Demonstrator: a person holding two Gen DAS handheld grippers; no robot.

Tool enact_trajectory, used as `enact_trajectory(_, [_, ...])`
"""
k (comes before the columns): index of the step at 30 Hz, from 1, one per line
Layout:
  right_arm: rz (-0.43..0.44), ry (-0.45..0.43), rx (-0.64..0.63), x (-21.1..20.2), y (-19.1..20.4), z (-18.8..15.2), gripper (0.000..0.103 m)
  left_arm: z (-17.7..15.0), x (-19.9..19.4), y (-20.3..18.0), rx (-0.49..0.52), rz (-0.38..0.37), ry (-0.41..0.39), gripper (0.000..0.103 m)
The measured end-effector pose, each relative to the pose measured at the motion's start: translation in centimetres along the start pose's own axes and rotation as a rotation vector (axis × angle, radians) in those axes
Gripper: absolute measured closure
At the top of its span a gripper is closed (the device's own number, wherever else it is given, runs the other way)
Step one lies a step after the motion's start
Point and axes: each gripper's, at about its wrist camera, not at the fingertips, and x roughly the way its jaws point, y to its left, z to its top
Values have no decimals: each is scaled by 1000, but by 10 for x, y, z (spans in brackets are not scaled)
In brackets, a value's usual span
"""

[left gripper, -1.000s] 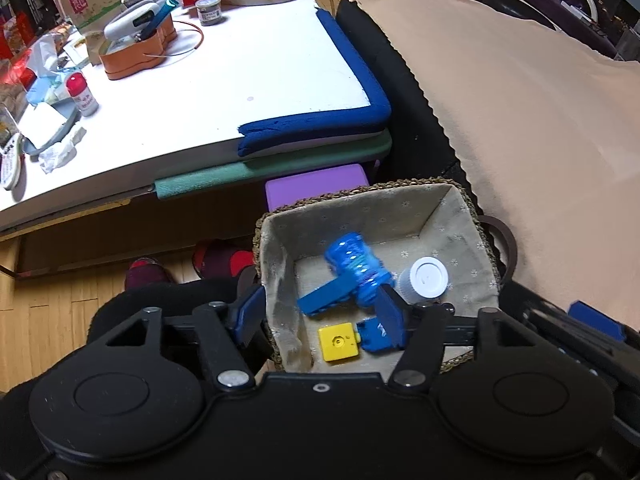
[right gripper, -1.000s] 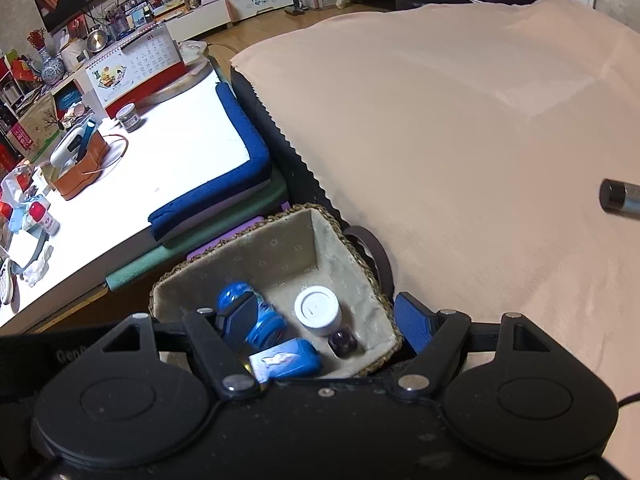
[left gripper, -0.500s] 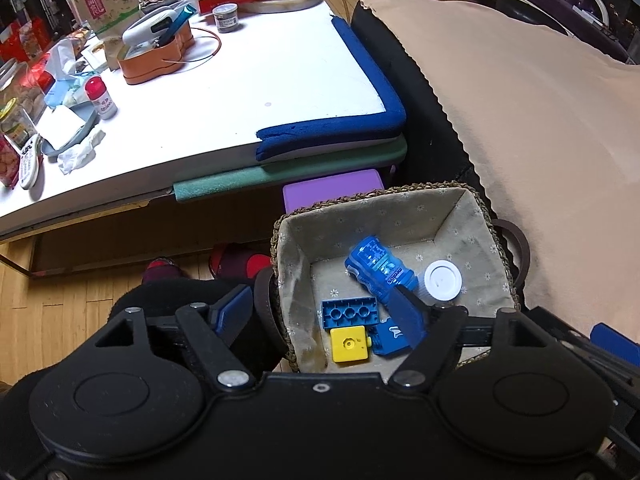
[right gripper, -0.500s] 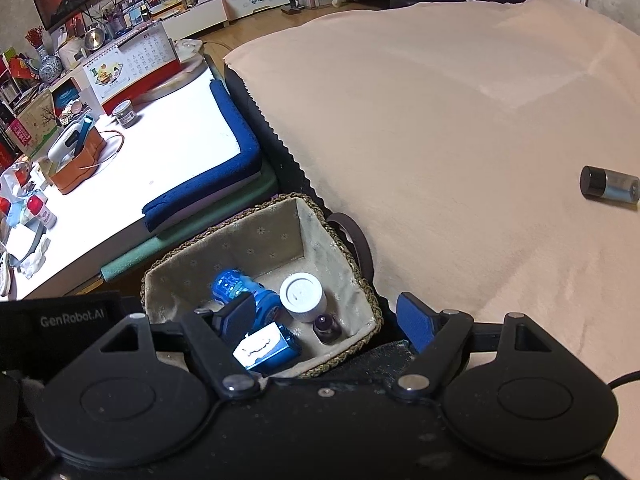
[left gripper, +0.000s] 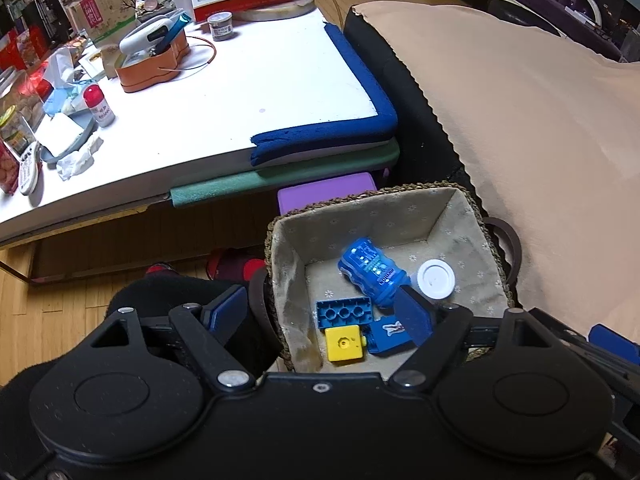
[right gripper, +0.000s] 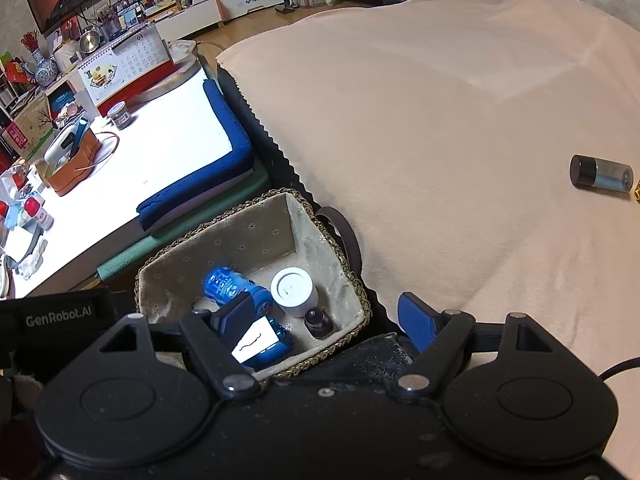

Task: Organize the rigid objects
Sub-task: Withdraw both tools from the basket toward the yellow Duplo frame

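Note:
A woven basket (left gripper: 460, 194) with a cloth lining stands beside the bed. In it lie a blue toy (left gripper: 372, 270), a white-capped jar (left gripper: 436, 280), a blue brick (left gripper: 345, 314), a yellow brick (left gripper: 345, 344) and a blue box (left gripper: 386, 334). My left gripper (left gripper: 320, 312) is open and empty above the basket's near-left side. In the right wrist view the basket (right gripper: 352, 276) also holds a small dark bottle (right gripper: 318, 322). My right gripper (right gripper: 330, 318) is open and empty over the basket's right rim. A dark-capped vial (right gripper: 602, 172) lies on the beige bedspread at the right.
A low white table (left gripper: 240, 92) with blue and green foam edging (left gripper: 324, 140) stands at the left, cluttered with an orange holder (left gripper: 150, 62), a calendar and bottles. A purple box (left gripper: 328, 194) sits behind the basket. The beige bedspread (right gripper: 440, 120) fills the right.
My left gripper let go of the blue brick, which now lies flat in the basket, and drew back and up. My right gripper also rose and shifted right; the vial came further into view.

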Motion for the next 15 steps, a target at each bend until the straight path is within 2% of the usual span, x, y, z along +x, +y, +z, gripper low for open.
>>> enact_trajectory(15, [-18, -5, 0, -3, -9, -9, 23, -6, -5, -2, -4, -18, -11, 26])
